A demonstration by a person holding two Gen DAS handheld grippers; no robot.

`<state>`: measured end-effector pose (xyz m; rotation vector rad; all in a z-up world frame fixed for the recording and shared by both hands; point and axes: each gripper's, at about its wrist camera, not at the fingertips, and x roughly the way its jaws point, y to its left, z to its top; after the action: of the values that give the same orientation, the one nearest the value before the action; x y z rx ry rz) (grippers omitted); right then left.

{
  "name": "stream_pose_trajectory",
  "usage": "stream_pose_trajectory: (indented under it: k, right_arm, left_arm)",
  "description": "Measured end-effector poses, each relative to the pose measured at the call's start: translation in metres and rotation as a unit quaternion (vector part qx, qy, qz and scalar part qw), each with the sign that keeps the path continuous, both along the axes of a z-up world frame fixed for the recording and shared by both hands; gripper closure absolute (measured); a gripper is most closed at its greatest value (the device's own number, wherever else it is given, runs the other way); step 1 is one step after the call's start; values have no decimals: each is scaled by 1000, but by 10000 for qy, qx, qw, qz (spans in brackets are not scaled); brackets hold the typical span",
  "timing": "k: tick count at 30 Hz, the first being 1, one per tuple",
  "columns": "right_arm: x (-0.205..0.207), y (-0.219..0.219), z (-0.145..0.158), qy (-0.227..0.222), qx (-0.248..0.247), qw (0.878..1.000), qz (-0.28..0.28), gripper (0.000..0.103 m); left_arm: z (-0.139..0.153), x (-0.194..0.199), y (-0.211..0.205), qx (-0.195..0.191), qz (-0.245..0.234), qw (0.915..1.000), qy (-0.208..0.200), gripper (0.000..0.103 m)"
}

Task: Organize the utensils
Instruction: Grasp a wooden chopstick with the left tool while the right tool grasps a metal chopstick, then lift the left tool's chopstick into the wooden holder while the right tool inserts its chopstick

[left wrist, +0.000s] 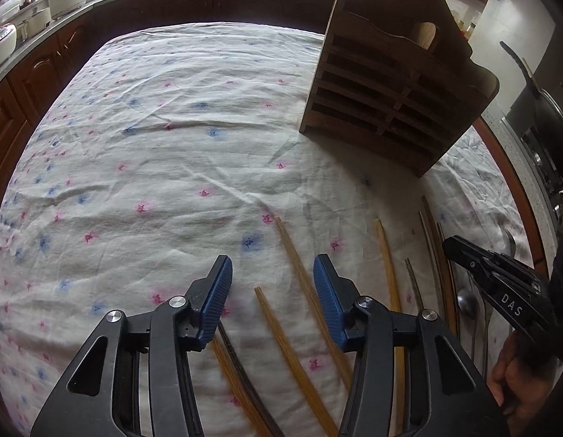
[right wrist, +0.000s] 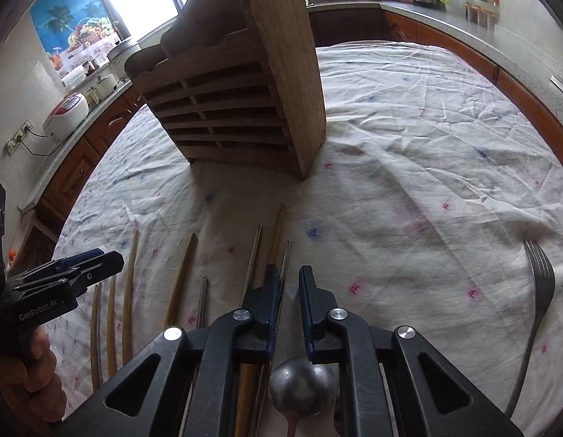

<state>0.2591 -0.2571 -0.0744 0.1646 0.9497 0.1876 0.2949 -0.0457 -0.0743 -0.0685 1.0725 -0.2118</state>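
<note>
1. A wooden rack with slotted shelves stands upright on a surface covered by a flowered cloth.
2. Chopsticks lie in a loose row on the cloth in front of the rack – pale bamboo ones beside darker and metal ones.
3. The left tool hovers low over the bamboo chopsticks, its blue pads partly apart, one stick between them but not pinched.
4. The right tool sits over the metal chopsticks and a spoon, its jaws nearly closed – nothing visibly gripped.
5. A fork lies apart, off to the right of the row.
</note>
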Motion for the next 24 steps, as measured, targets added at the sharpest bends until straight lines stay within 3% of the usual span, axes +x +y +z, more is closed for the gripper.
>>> stream_pose_trajectory:
  k: [6,8,10,11,15,17,24]
  right_arm:
    - [12,7,1,74,-223,9997,113,95]
    - [15,8,1,97,-257,9995,127,95]
    - [19,12,1,79,-276,9995,148,95]
    - [18,11,0,57,-261,9995,148,95]
    - [16,8,1,-17,-227,9997,97,97]
    - [14,3,2,-18,68,9999,72,98]
    - [-15,-6,37,-472,497,9976,61,99]
  left_arm:
    - [-3,6,-13,188,-176,9997,13,65]
    - [-3,8,-18,267,-235,9994,-9,73]
    - [-4,9,-22,323,-290,9990,-48,91]
    - [-4,10,-22,312,-300,9990,-59,92]
    - [-4,12,-20,73,-275,9996,-21,95]
    - [-1,10,-17,-119,-297,9995,21,96]
    - [41,-22,-2,-689,-328,9963,-392,97]
